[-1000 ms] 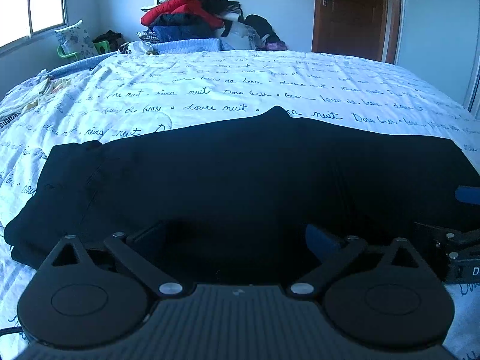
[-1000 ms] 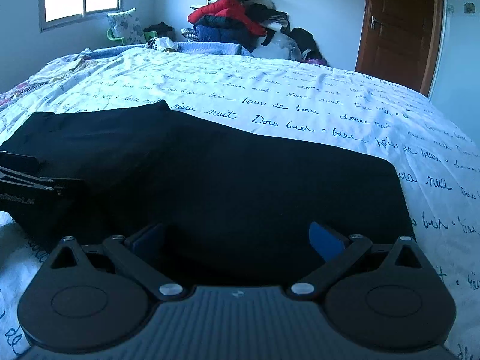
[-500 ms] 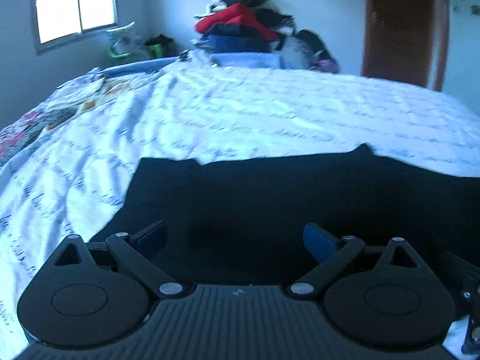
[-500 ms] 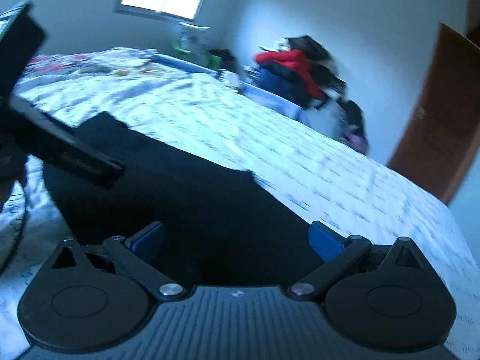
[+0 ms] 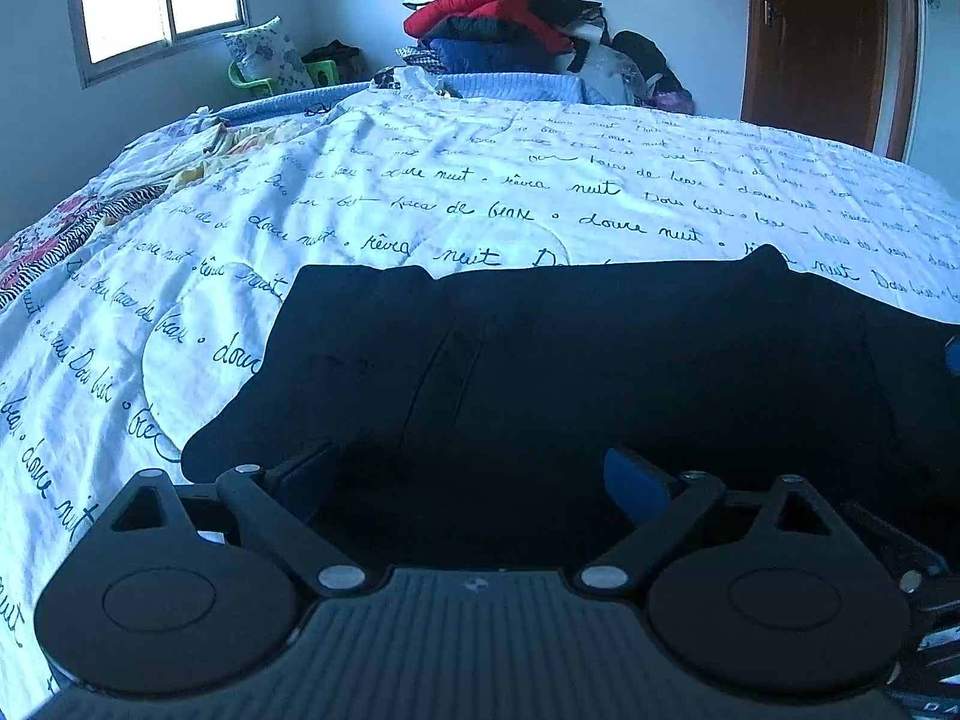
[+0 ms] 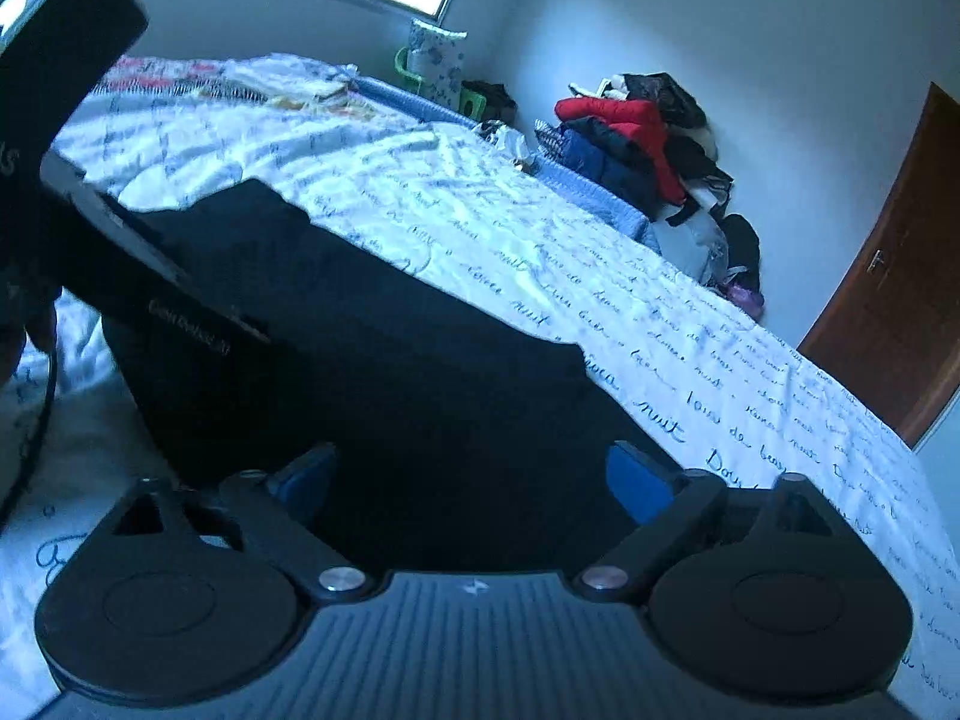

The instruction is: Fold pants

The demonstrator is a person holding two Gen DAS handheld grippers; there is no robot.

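Dark pants (image 5: 570,360) lie folded lengthwise across the near part of the bed, also seen in the right wrist view as a dark slab (image 6: 372,336). My left gripper (image 5: 474,474) hovers over their near edge, jaws wide apart, nothing between the blue pads. My right gripper (image 6: 474,474) is rolled to one side above the pants, its jaws wide but closing, with only cloth below them. The body of the left gripper (image 6: 78,192) fills the left side of the right wrist view. A bit of the right gripper's blue pad (image 5: 953,354) shows at the right edge of the left wrist view.
The bed carries a white quilt with dark script (image 5: 480,180). A patterned blanket (image 5: 72,222) lies at its left edge. A heap of clothes (image 5: 510,18) is stacked behind the bed by the wall, with a brown door (image 5: 816,36) at the right.
Both views swung toward the left end of the pants, which now sit further right in the left wrist view. The right gripper rolled, tilting its view. Nothing was taken hold of.
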